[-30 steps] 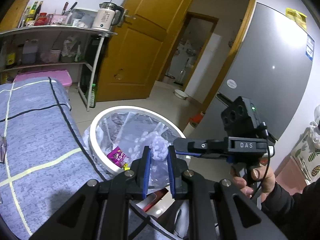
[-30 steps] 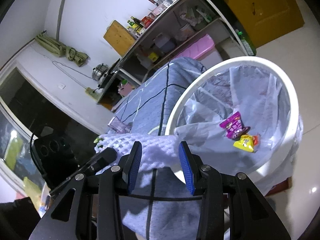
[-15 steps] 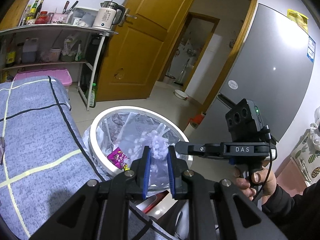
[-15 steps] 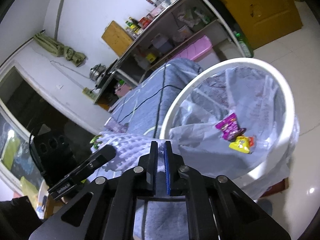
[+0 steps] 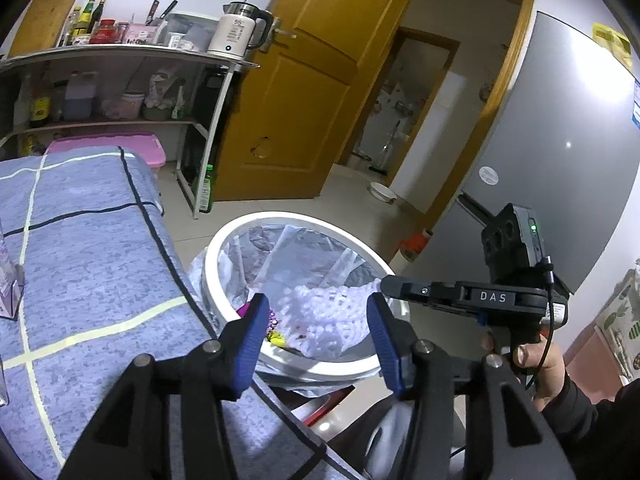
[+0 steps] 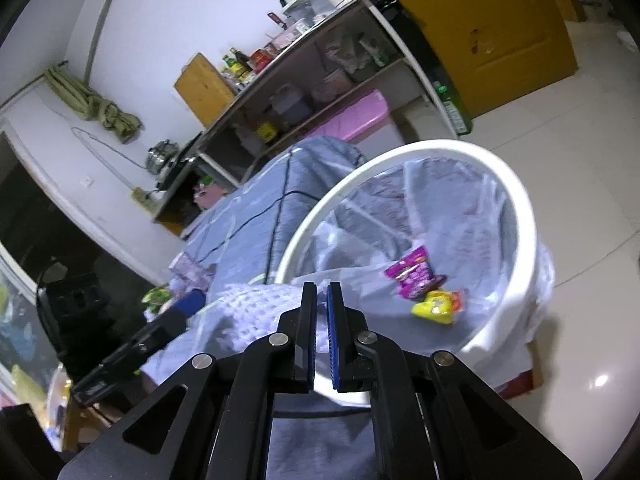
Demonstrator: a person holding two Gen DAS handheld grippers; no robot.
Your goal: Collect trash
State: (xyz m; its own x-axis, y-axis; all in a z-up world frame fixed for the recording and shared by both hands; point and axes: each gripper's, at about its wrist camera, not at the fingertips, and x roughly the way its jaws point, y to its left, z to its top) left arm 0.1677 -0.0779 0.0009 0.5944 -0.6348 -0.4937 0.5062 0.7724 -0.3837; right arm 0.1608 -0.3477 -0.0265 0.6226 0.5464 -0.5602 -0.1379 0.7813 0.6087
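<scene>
Pinches an edge of the net [image 5: 328, 320] in the right gripper [image 6: 322, 286], jaws drawn to a narrow slit; seems the only hold, judging by how the net hangs at rim height with nothing else bearing it

Spreads the left gripper [image 5: 317, 304] wide, with nothing between the pads [image 5: 256, 320]; frames the net from this side without touching it, probably so as not to block its fall

Hangs the net over the near part of the bin [image 5: 224, 240], inside the white rim, above the liner [image 5: 304, 248]: placed there so that parting the right jaws should drop it straight in

Shows two wrappers already at the bottom, purple [image 6: 410, 270] and yellow [image 6: 436, 306], just beside each other, so likely well into the collecting

Sets the bin tight against the table [image 5: 80, 260], draped in a blue checked cloth that falls beside the rim

Finds little in the way: open mouth, both grippers near each other over the near rim; could snag the light net on the rim or on a finger instead of clearing it

Leaves the rest well apart: shelf [image 5: 120, 56] with kettle [image 5: 240, 28] and bottles, door [image 5: 300, 100], fridge [image 5: 560, 160]
</scene>
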